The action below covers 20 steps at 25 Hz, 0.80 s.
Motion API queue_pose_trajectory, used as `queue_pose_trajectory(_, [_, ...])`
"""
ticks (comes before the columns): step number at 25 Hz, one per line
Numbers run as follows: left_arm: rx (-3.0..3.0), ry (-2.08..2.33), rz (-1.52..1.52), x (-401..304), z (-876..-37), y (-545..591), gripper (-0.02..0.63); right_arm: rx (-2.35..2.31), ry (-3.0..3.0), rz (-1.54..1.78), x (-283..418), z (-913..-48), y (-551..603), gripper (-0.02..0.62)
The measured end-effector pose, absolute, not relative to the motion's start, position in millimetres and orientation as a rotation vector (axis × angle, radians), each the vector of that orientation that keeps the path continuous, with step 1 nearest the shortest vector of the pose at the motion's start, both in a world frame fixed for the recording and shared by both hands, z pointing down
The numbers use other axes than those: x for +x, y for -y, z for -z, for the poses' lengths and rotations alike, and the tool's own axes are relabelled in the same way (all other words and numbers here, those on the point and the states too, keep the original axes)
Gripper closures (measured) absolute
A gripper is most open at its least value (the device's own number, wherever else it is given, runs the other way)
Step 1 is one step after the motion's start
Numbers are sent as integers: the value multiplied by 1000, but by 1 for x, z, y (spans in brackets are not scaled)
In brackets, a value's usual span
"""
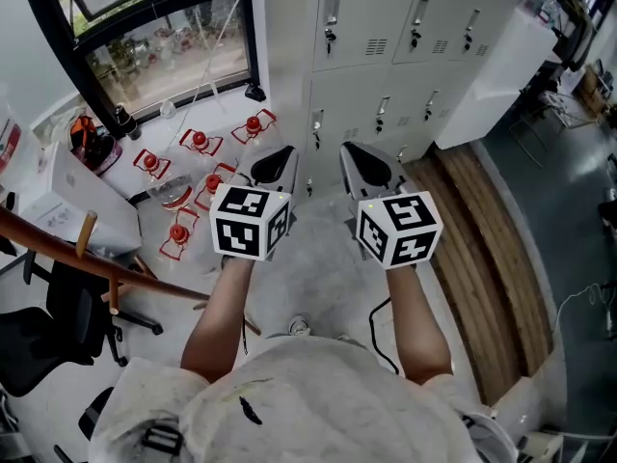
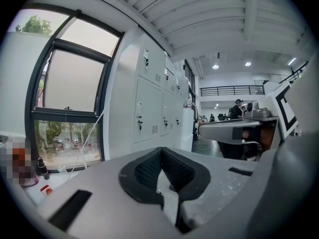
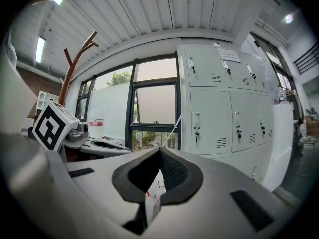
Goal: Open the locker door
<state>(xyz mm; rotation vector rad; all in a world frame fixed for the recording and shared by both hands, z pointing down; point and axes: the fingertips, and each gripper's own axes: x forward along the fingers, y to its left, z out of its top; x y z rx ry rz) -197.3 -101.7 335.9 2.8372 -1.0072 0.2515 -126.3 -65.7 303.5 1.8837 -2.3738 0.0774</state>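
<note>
A bank of pale grey lockers (image 1: 386, 37) stands ahead, every door in view closed, each with a small latch handle (image 1: 331, 22). My left gripper (image 1: 278, 160) and right gripper (image 1: 364, 162) are held side by side at about the same height, short of the lockers and touching nothing. Both are shut with nothing between the black pads. In the left gripper view the shut left gripper (image 2: 160, 154) points toward the lockers (image 2: 148, 108), with the right gripper (image 2: 239, 128) beside it. The right gripper (image 3: 159, 154) faces the lockers (image 3: 209, 118) and a window.
A dark-framed window (image 1: 164, 56) is left of the lockers. Several red-topped objects (image 1: 198, 143) lie on the floor below it. A white box (image 1: 77, 196), a wooden coat stand (image 1: 87, 258) and a black chair (image 1: 39, 336) are at left. Wooden flooring (image 1: 492, 249) runs at right.
</note>
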Motion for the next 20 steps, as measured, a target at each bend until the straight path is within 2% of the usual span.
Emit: queue_pose_trajectory(20, [2803, 1211, -272, -149, -332, 178, 600, 1753, 2507, 12, -71, -297, 158, 592])
